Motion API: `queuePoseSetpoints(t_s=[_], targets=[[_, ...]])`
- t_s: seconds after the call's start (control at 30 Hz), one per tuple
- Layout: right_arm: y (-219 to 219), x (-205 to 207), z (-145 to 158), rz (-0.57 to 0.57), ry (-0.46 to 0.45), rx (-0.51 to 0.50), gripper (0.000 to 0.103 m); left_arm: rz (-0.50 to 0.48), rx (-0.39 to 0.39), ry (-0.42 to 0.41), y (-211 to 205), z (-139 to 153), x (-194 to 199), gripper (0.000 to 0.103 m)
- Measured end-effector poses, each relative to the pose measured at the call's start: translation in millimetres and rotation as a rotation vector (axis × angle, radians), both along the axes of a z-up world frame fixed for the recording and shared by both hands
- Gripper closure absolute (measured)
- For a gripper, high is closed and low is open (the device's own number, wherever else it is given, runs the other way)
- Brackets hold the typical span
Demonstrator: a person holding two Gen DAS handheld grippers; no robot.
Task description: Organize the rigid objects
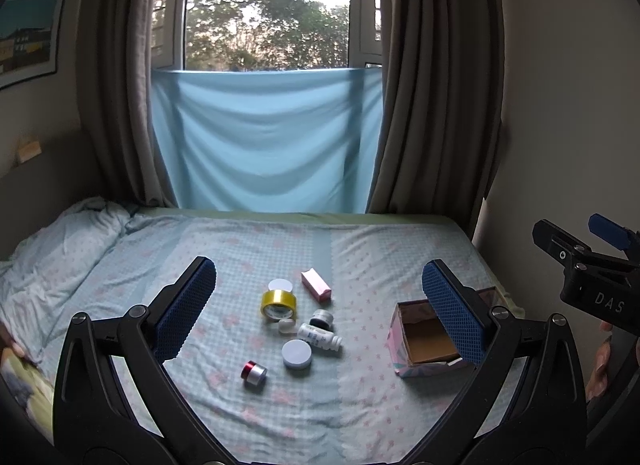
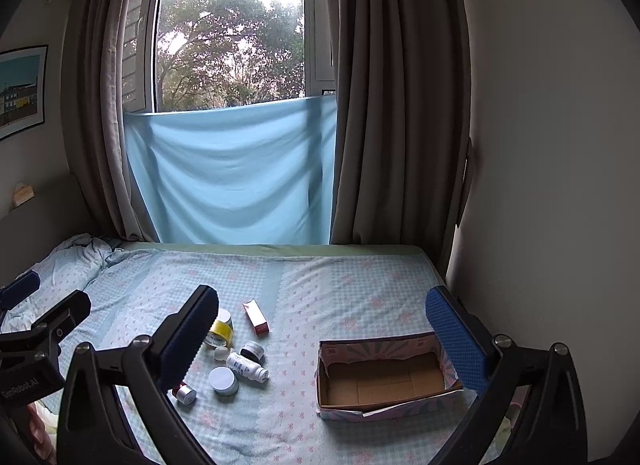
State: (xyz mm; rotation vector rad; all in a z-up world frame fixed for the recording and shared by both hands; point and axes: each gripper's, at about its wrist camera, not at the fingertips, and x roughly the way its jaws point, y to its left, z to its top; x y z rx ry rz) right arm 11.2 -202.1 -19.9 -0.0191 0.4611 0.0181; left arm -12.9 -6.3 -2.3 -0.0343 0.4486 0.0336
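Left wrist view. My left gripper [image 1: 318, 305] is spread wide, nothing between the blue pads. The cluster of small items lies on the bed sheet [image 1: 240, 417] directly ahead, framed by the two fingers. Nearest me: a small silver jar with a red cap [image 1: 253, 373], on its side. Just beyond it, a round pale-lidded jar [image 1: 297, 354], upright. Touching or nearly touching that, a white bottle [image 1: 320, 337] lying down, long axis running left-to-right, cap end pointing right toward the box. Behind it, a dark jar [image 1: 323, 319], a yellow tape roll [image 1: 279, 305], a white disc [image 1: 280, 285] and a pink carton [image 1: 316, 285], long axis angled away and to the left. The open cardboard box [image 1: 404, 319] sits to the right, partly behind my right-side finger; it looks empty. My right gripper [image 1: 576, 241] shows at the far right edge, raised.

Right wrist view. My right gripper [image 2: 322, 329] is also fully parted, holding nothing. Here the box [image 2: 344, 401] sits dead ahead between the fingers, its long side across my view. The cluster lies off to the left, half hidden by my left-side finger; the bottle [image 2: 247, 368] and pink carton [image 2: 256, 317] are clear of it.

Judgement: left claw is nearer the items, right claw nearer the box. Picking falls to the left, with a rightward carry. Nothing packed yet.
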Motion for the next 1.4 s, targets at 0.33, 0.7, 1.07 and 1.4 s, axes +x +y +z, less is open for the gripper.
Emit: queuePoseSetpoints(t_s=[0.33, 0.7, 1.07, 1.4], targets=[[-4.4, 2.5, 2.4, -0.02, 0.002, 0.023, 0.0, 0.004, 0.007, -0.01, -2.0, 0.5, 1.2, 0.001], [-1.2, 4.6, 3.5, -0.019, -0.002, 0.006, 0.0, 0.003, 0.016, -0.017, -2.0, 0.4, 3.1, 0.001], [1.6, 7.4, 4.0, -0.012, -0.001, 0.0, 0.0, 0.014, 0.01, -0.016, 5.0, 1.1, 8.0, 0.001], [5.3, 8.7, 4.3, -0.008, -0.002, 0.003, 0.0, 0.024, 0.015, -0.024, 8.1, 2.2, 5.5, 0.001]])
